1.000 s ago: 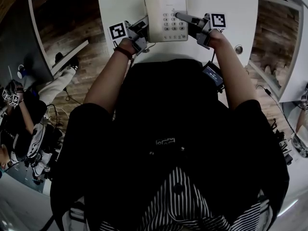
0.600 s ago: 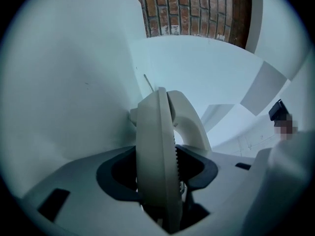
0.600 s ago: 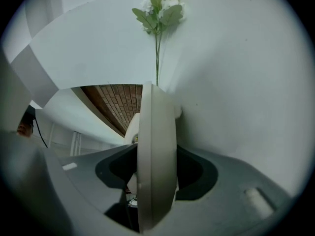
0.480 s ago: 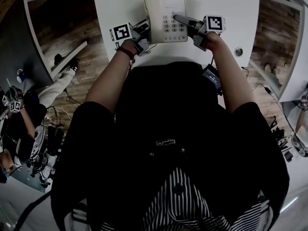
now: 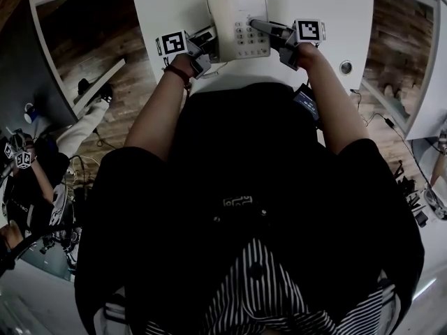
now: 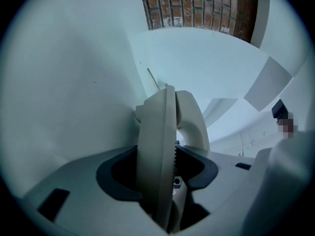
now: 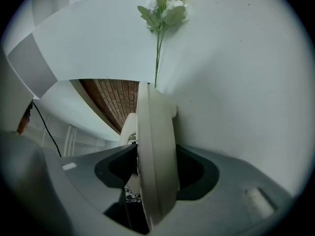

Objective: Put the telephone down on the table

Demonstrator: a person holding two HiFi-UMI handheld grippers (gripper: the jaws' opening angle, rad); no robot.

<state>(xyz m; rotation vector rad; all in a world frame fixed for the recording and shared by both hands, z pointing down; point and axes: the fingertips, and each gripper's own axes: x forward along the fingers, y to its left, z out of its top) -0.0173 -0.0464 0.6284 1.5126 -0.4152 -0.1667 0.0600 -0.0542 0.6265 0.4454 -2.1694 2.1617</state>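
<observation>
Telephone [image 5: 241, 16] flat on the white counter [image 5: 328, 5], a gripper at each side edge.

It sits keypad up in the middle of the counter's width, back from the near edge where the person stands, with bare counter open to its left and right. The left gripper [image 5: 209, 42] has its fingers pinching the telephone's left edge. The right gripper [image 5: 262, 28] reaches over the keypad side; its fingers are opening, the right edge between them with a gap showing on both sides.

floor [image 5: 105, 47]: dark wood planks | table [image 5: 174, 5]: white | wall [image 6: 197, 6]: brick | decor: flower sprig [image 7: 165, 11] — white blooms
</observation>
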